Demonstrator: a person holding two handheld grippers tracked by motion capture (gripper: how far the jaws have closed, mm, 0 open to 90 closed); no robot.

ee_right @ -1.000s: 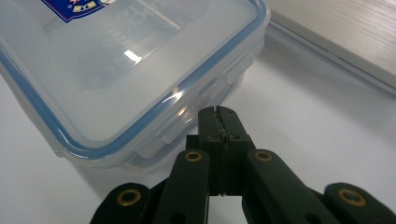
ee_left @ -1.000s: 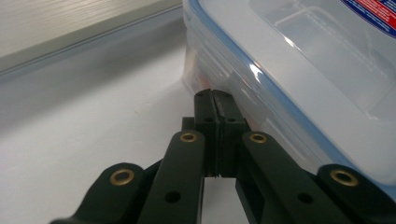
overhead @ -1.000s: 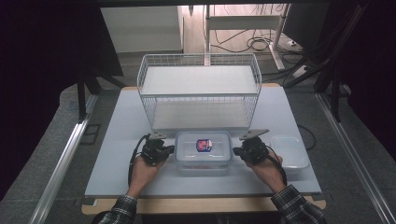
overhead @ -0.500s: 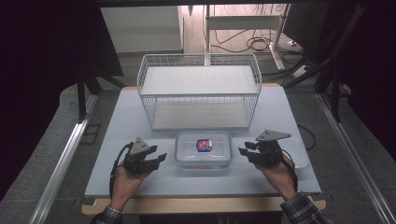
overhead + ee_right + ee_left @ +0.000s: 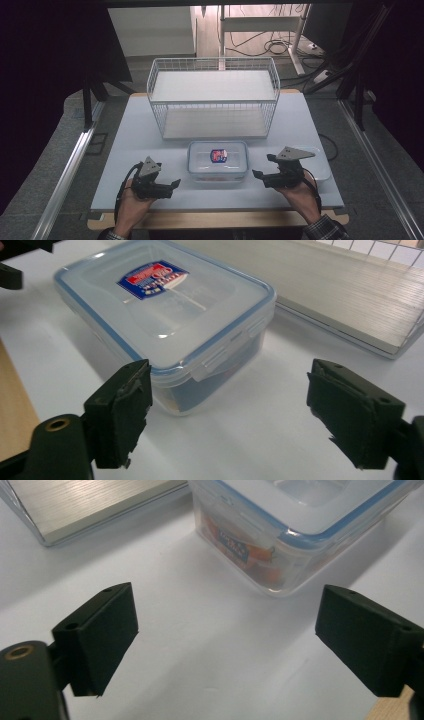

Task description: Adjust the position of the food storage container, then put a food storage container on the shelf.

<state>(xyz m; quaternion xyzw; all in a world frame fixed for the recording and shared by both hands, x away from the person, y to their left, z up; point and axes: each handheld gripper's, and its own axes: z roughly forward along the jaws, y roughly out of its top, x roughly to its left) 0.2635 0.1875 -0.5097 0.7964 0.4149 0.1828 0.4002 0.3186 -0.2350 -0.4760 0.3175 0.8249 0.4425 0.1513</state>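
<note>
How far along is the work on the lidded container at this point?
Done, it seems: the container sits on the table with its lid on, in front of the wire rack. In hand: nothing; the left gripper and right gripper flank it, their jaws having just been opening, nothing between them. Left: possibly moving it into the rack.

The see-through plastic box (image 5: 218, 160) has a cloudy white lid with a thin blue line all around its edge. On the lid is a sticker (image 5: 218, 155) in red, blue and white. Through the clear side you can see something orange inside. The wire basket (image 5: 213, 95) is white, with a criss-cross grid pattern. The worktop (image 5: 150, 140) is pale grey-white with a light brown wooden edge. Both claws, the left claw (image 5: 172, 185) and the right claw (image 5: 257, 174), are black, each with a grey plate on top.
</note>
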